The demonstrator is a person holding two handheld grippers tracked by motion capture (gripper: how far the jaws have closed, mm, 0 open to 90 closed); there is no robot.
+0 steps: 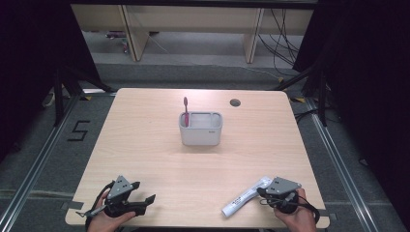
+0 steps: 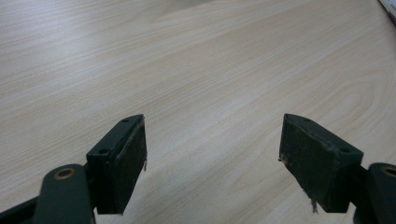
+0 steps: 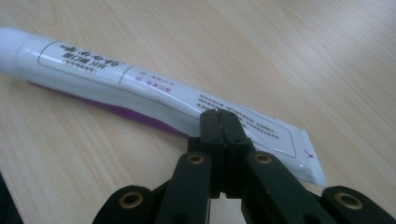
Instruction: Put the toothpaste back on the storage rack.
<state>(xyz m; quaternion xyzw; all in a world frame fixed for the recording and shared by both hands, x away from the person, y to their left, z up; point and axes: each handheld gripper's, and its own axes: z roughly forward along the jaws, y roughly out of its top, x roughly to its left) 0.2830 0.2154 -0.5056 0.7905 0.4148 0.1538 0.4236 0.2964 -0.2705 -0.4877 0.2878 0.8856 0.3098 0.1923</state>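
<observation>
On the light wooden table (image 1: 145, 145), near its middle and somewhat toward the far side, stood a grey holder (image 1: 201, 128), open at the top; a pink toothbrush (image 1: 185, 110) stood upright in its left end, bristles uppermost. Farther off, right of the holder, a small round hole (image 1: 235, 102) was set into the tabletop.

At the near left corner a hand (image 1: 109, 220) held the left gripper (image 1: 144, 197) low over the wood; in the left gripper view its jaws stood spread wide, their dark pads (image 2: 128, 163) facing each other across bare table, nothing between them.

At the near right corner the other hand (image 1: 297, 217) held the right gripper (image 3: 222, 128); in the right gripper view its jaws were pressed together with no gap, their tips reaching over the middle of a white toothpaste tube (image 1: 241, 198); whether the tips touched the tube or only stood just above it could not be told from that angle, though no part of the tube lay between them. The tube rested flat on the table, slanting from near left to far right in the high view; its crimped flat end (image 3: 310, 161) showed at the right of the right gripper view, a purple stripe (image 3: 121, 112) ran along its underside, and small print covered its face.
</observation>
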